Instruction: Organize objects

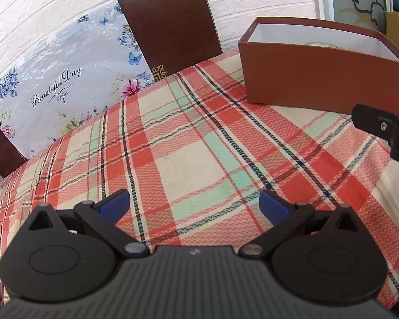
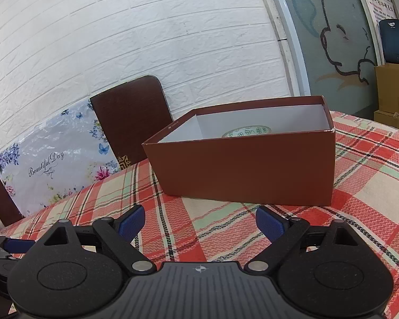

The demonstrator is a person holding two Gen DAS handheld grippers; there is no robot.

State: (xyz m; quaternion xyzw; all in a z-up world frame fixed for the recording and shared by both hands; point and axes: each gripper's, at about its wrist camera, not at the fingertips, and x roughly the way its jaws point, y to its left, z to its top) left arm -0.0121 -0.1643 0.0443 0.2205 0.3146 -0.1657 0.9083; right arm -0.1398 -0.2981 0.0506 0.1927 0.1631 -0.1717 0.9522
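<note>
A brown cardboard box (image 2: pixel 247 167) with a white inside stands open on the plaid tablecloth (image 2: pixel 226 226). A white bowl with a green pattern (image 2: pixel 247 130) lies inside it, mostly hidden by the front wall. The box also shows in the left wrist view (image 1: pixel 321 79), at the far right, with the bowl's rim (image 1: pixel 321 44) just visible. My right gripper (image 2: pixel 199 222) is open and empty, just in front of the box. My left gripper (image 1: pixel 194 204) is open and empty over bare cloth (image 1: pixel 186 159), left of the box. Part of the right gripper (image 1: pixel 380 130) shows at the right edge.
A dark wooden chair back (image 1: pixel 170 26) stands behind the table's far edge against a white brick wall (image 2: pixel 146 40). A floral plastic bag (image 1: pixel 61 79) printed "Beautiful Day" leans to its left. Cardboard cartons (image 2: pixel 393 93) stand at the far right.
</note>
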